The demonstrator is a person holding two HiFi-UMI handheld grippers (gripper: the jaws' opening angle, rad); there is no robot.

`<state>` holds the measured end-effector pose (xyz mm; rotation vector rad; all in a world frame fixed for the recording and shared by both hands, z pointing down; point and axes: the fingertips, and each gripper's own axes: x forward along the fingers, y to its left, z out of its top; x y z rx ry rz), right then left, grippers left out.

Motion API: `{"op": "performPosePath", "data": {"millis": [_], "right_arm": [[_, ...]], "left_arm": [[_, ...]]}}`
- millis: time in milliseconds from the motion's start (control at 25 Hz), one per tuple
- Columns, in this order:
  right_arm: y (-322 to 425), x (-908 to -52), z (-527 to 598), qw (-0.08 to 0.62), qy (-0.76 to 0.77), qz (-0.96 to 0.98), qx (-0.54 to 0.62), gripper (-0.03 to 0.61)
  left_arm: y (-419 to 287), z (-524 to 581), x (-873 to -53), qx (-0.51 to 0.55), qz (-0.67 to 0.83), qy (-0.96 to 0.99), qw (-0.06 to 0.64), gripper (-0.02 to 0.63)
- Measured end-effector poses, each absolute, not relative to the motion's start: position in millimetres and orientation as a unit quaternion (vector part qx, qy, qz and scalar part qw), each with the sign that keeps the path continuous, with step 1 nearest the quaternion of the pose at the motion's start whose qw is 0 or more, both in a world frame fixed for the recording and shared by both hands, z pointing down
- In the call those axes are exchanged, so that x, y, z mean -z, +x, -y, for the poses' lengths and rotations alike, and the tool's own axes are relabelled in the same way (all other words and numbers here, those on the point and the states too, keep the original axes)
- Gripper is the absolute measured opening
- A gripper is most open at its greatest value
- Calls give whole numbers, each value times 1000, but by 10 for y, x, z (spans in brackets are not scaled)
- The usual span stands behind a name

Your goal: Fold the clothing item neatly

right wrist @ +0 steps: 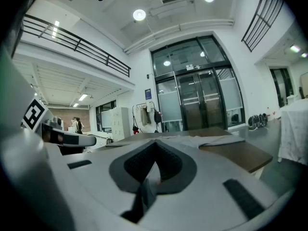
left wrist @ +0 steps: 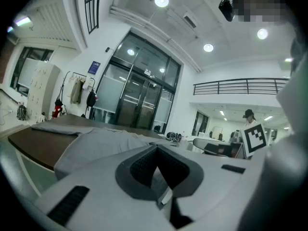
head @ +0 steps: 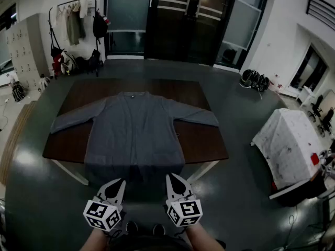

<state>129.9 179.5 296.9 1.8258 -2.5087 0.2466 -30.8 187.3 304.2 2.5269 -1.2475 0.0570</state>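
A grey long-sleeved garment (head: 134,132) lies spread flat on the brown table (head: 207,140), collar at the far side, both sleeves stretched outwards, its hem hanging over the near edge. My left gripper (head: 121,182) and right gripper (head: 170,178) hover side by side below the table's near edge, apart from the cloth. Both are shut with nothing between the jaws. In the left gripper view the garment (left wrist: 91,143) spreads over the table ahead of the left gripper (left wrist: 156,150). In the right gripper view the right gripper (right wrist: 155,146) points at the table (right wrist: 240,153) with a sleeve (right wrist: 207,139) on it.
A second table under a white sheet (head: 290,145) stands at the right. A coat rack (head: 73,25) with hung clothes and bags is at the back left, lockers (head: 23,48) beside it. Glass doors (head: 178,20) close the far wall. Shoes (head: 255,79) lie on the floor.
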Motion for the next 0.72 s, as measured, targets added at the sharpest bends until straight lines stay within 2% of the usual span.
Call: {"op": "performPosePath", "data": {"millis": [480, 720], "right_arm": [[1279, -2954, -1873, 26, 584, 808, -72, -12], [1100, -2944, -1900, 26, 567, 819, -78, -12]], "left_arm": [[-333, -1945, -3131, -23, 450, 877, 164, 8], [-388, -1934, -3013, 8, 433, 891, 138, 8]]}}
